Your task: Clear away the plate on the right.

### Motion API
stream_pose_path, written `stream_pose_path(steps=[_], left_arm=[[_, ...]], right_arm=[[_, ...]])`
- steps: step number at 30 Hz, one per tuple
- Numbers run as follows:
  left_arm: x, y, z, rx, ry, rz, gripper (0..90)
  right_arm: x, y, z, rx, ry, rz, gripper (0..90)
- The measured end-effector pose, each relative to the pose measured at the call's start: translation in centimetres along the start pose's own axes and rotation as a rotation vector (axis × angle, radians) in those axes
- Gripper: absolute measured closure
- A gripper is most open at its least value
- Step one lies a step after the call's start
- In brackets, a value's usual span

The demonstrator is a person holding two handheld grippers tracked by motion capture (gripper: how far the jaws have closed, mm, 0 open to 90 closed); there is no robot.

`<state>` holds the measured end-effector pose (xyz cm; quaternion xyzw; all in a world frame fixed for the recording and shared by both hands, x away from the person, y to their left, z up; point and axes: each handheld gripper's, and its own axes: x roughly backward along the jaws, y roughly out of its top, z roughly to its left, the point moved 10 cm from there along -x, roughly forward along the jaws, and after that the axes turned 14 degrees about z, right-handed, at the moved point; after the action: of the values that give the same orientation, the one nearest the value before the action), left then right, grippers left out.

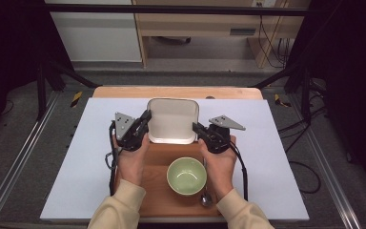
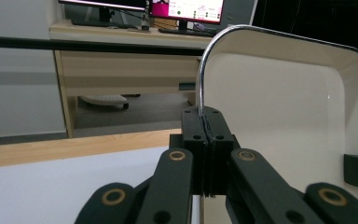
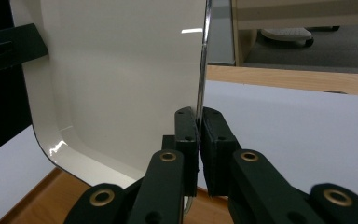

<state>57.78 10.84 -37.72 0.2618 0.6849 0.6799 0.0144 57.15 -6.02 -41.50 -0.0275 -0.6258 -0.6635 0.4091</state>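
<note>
A cream square tray [image 1: 171,121] with a thin metal rim sits at the table's middle, its near edge over the far edge of a wooden board [image 1: 155,157]. My left gripper [image 1: 146,116] is shut on the tray's left rim. In the left gripper view the jaws [image 2: 207,140] pinch the rim edge of the tray [image 2: 279,102]. My right gripper [image 1: 195,128] is shut on the right rim, and in the right gripper view the jaws [image 3: 198,140] clamp the thin edge of the tray [image 3: 121,84]. The tray holds nothing.
A pale green bowl [image 1: 187,175] stands on the board between the person's forearms, with a metal spoon [image 1: 206,195] lying just to its right. A white sheet [image 1: 86,157] covers the tabletop. Dark frame bars and a desk stand beyond the far edge.
</note>
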Motion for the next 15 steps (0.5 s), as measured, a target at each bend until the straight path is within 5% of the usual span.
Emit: stream_pose_path(steps=[4,8,15], left_arm=[[-0.3,0.1,0.3,-0.013,0.003,0.005,89.1],[-0.6,0.2,1.2,-0.007,0.016,0.009,89.1],[-0.9,0.3,3.4,-0.004,0.059,0.022,89.1]], right_arm=[[-0.6,-0.2,0.0,0.021,0.029,0.021,82.7],[-0.9,-0.7,0.0,0.065,0.028,0.039,70.4],[0.9,0.0,-0.6,0.167,-0.004,-0.047,45.1]])
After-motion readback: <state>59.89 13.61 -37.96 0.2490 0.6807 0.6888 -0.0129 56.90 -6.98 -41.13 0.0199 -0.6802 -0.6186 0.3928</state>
